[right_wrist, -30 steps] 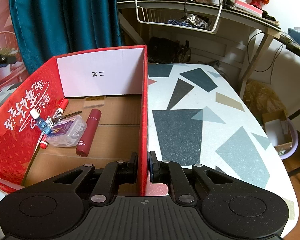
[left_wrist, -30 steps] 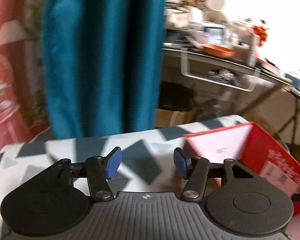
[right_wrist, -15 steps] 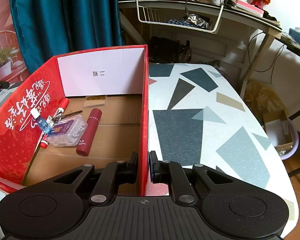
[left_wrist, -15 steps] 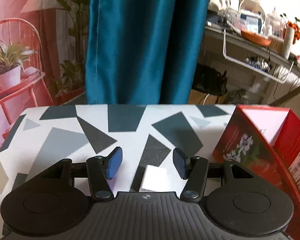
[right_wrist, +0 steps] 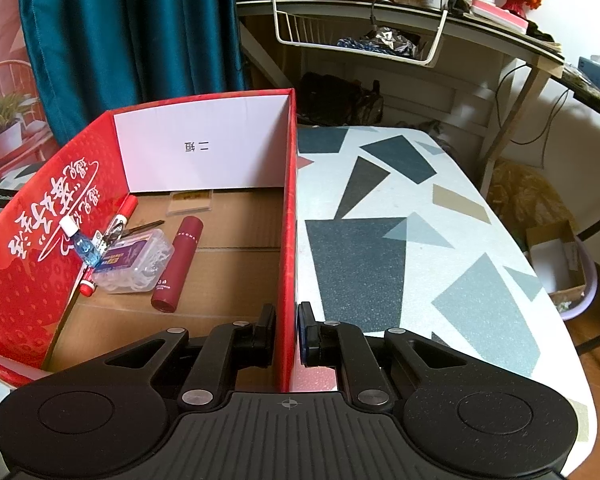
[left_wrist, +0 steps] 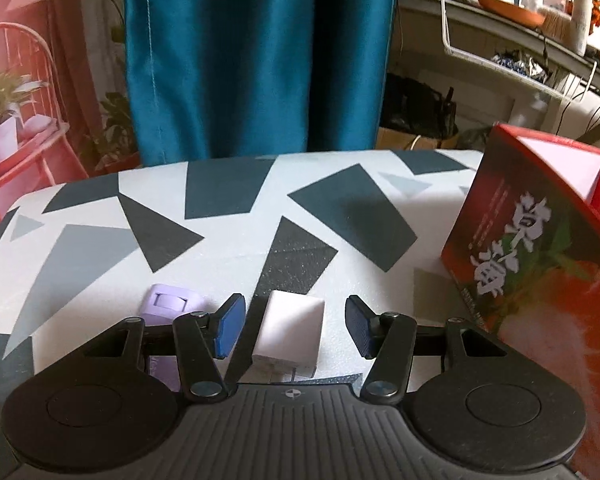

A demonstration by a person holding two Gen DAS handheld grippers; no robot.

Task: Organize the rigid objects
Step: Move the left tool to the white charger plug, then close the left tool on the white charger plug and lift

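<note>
In the left wrist view my left gripper (left_wrist: 295, 330) is open, its blue pads either side of a small white block (left_wrist: 290, 334) lying on the patterned table (left_wrist: 220, 220). A lilac block (left_wrist: 168, 305) lies just left of it, partly hidden by the left finger. The red box (left_wrist: 540, 264) stands to the right. In the right wrist view my right gripper (right_wrist: 287, 334) is shut on the right wall (right_wrist: 290, 240) of the red box. Inside lie a dark red tube (right_wrist: 178, 264), a clear plastic case (right_wrist: 134, 262), a small blue bottle (right_wrist: 82, 246) and a red marker (right_wrist: 122, 212).
A teal curtain (left_wrist: 256, 56) hangs behind the table. A cluttered desk with a wire basket (right_wrist: 360, 40) stands at the back right. A red chair with a potted plant (left_wrist: 0, 120) is at the left. A basin with a carton (right_wrist: 560, 264) sits on the floor, right.
My left gripper has tilted down and moved toward the table; the white block now lies between its pads and the lilac block has come into view. The right gripper has not moved.
</note>
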